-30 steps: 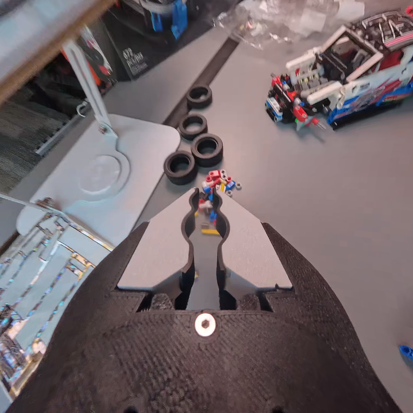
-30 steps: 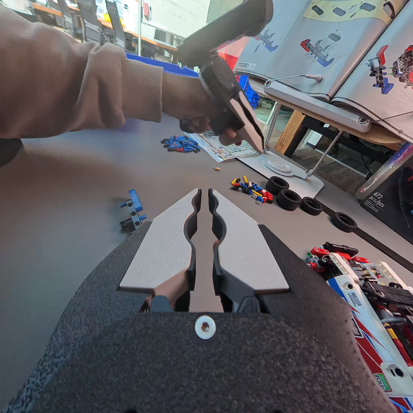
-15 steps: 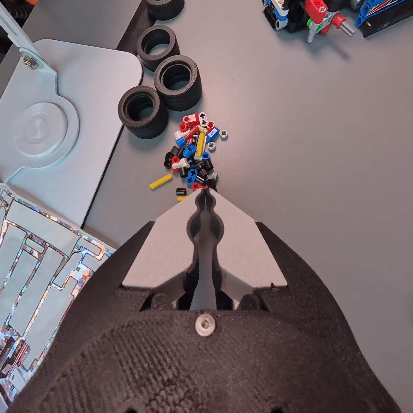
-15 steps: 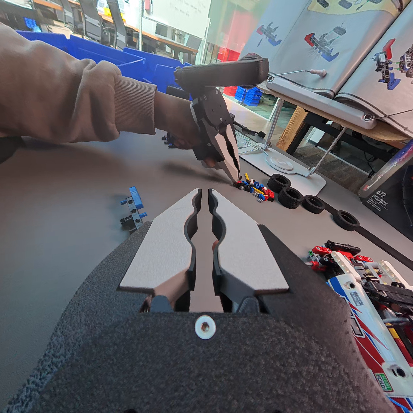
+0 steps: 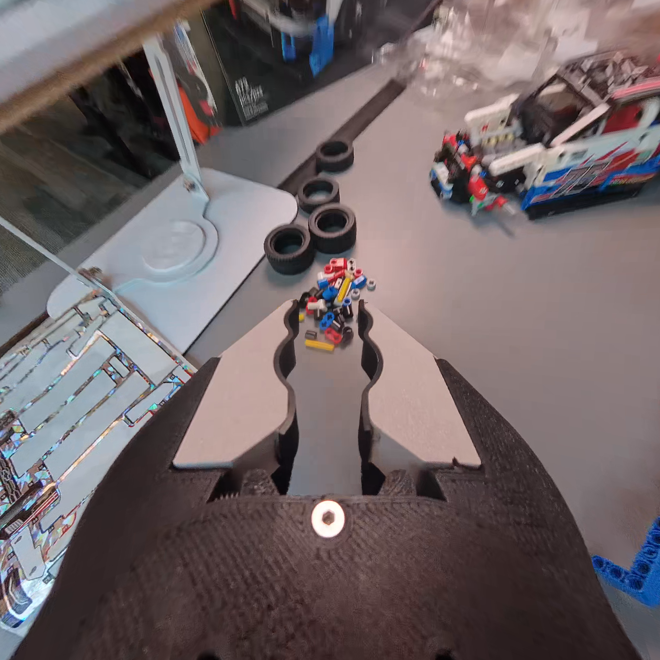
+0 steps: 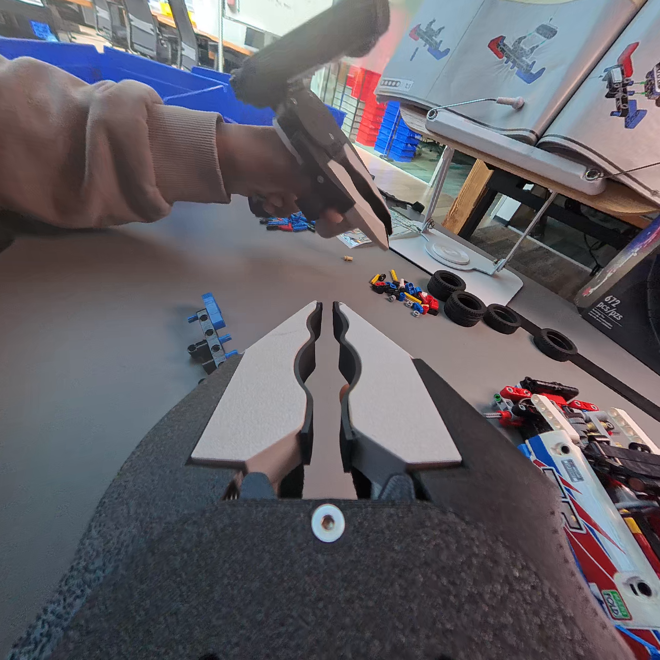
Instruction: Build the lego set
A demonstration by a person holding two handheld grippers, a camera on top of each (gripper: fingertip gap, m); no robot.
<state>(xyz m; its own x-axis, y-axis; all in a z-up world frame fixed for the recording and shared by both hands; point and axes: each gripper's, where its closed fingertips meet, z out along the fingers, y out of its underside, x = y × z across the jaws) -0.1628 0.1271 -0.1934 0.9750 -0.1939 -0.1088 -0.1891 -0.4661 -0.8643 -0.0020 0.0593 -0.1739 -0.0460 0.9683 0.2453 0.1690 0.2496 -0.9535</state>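
Bright, even indoor light with soft shadows. The left wrist view is motion-smeared, most toward its top edge. Wide-angle lenses bend both pictures' edges. Faint glare on the worktop (image 5: pixel 464 321).

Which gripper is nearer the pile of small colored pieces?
Left. The left gripper hangs just above the pile of small pieces; the right gripper sits farther back.
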